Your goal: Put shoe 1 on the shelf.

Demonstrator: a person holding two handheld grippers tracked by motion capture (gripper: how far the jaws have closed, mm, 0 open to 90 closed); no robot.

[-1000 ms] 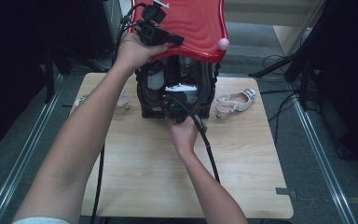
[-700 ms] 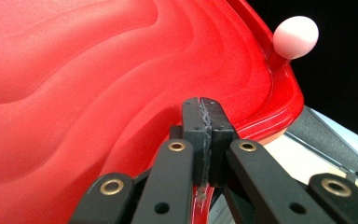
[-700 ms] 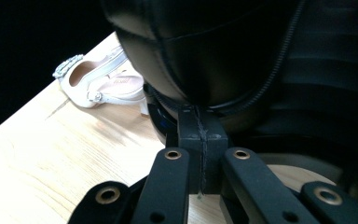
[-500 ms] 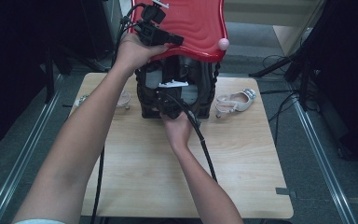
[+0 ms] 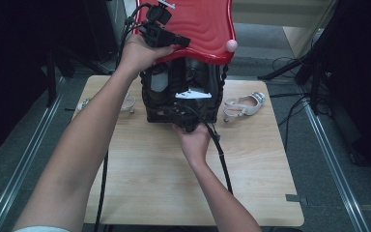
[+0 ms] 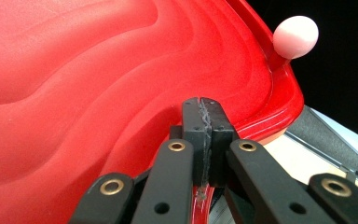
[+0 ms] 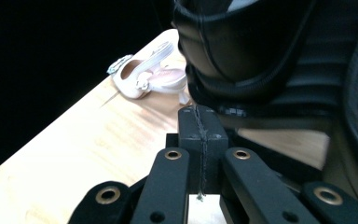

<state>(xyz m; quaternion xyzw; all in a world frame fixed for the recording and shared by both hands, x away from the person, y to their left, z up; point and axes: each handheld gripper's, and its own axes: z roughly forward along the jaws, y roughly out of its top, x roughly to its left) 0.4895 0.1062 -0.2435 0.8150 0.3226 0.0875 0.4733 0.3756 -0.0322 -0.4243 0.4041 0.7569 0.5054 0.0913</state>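
the red lid (image 5: 198, 26) is tipped up over a black bin (image 5: 183, 94) that stands at the far edge of the tabletop (image 5: 140, 179), about midway along it. the left gripper (image 5: 160, 35) is at the lid's near rim; in the left gripper view its jaws meet pad to pad, with the lid's thin rim (image 6: 270, 119) running in under them, so they look closed on that edge, though the contact itself is hidden. the right gripper (image 5: 186, 116) sits low against the bin's front, jaws closed and holding nothing, in front of the dark ribbed wall (image 7: 279, 60).

the lid looks like moulded plastic: light, fairly stiff, glossy and likely slippery, so the raised rim is the sensible hold, not the wavy face. a pink knob (image 5: 231, 46) sticks up at its right corner. the bin seems bulkier and may slide on the smooth wood if pushed.

two pale sandals lie on either side, one right (image 5: 244, 104) and one left (image 5: 125, 102), the left partly behind the forearm. the bin's inside is dark and hard to read, and the lid's far part is cut off.
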